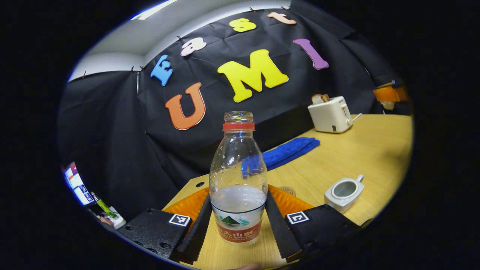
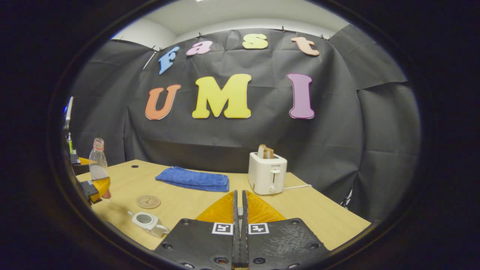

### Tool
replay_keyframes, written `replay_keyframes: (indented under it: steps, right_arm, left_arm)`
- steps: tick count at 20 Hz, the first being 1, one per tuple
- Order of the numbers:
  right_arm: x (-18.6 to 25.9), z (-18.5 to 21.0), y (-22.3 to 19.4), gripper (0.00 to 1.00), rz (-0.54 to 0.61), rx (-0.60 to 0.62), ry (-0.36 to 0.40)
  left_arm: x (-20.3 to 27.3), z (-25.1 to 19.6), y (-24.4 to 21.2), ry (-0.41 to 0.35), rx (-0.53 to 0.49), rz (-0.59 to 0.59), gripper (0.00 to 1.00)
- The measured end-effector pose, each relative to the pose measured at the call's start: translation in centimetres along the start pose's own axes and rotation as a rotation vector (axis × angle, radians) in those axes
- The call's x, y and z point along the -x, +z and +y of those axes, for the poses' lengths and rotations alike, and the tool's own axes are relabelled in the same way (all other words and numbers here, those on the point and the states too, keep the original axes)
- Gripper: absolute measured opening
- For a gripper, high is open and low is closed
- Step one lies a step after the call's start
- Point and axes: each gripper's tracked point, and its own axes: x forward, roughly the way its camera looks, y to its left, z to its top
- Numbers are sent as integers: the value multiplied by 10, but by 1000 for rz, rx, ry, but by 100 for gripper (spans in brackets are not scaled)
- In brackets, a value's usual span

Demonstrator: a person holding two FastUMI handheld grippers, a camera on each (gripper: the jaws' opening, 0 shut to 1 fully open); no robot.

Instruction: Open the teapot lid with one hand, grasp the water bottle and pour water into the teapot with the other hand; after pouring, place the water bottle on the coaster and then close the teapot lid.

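Note:
A clear water bottle point(image 1: 238, 165) with a red neck ring and no cap stands upright, part full, between the fingers of my left gripper point(image 1: 238, 195), which is shut on its lower half. The white teapot point(image 1: 344, 193) sits lidless on the table to its right, and a round coaster point(image 1: 288, 191) lies just behind the bottle. In the right gripper view, the bottle point(image 2: 98, 161) and left gripper point(image 2: 90, 189) are far left, with the coaster point(image 2: 148, 201) and teapot point(image 2: 148, 221) nearer. My right gripper point(image 2: 239, 193) is shut above the table; a thin pale sliver, seemingly the teapot lid, is pinched between its fingers.
A folded blue towel point(image 2: 193, 179) lies at the back of the wooden table point(image 2: 318, 213), with a white toaster point(image 2: 267, 173) holding bread to its right. The black cloth wall stands close behind. The table's left edge is near the bottle.

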Motion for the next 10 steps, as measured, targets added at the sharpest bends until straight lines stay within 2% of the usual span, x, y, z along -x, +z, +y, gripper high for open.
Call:
replay_keyframes:
  steps: [3,6,10]
  right_arm:
    - [0,3,-1,0,0,7,7]
    - [-1,5,-2,0,2,5,12]
    - [-4,7,-7,0,13,-1,18]
  left_arm:
    - [-16,4,11,-12,161,-30,78]
    - [-32,-9,10,-58,254,-17,78]
    - [-61,-11,19,-65,346,-55,79]
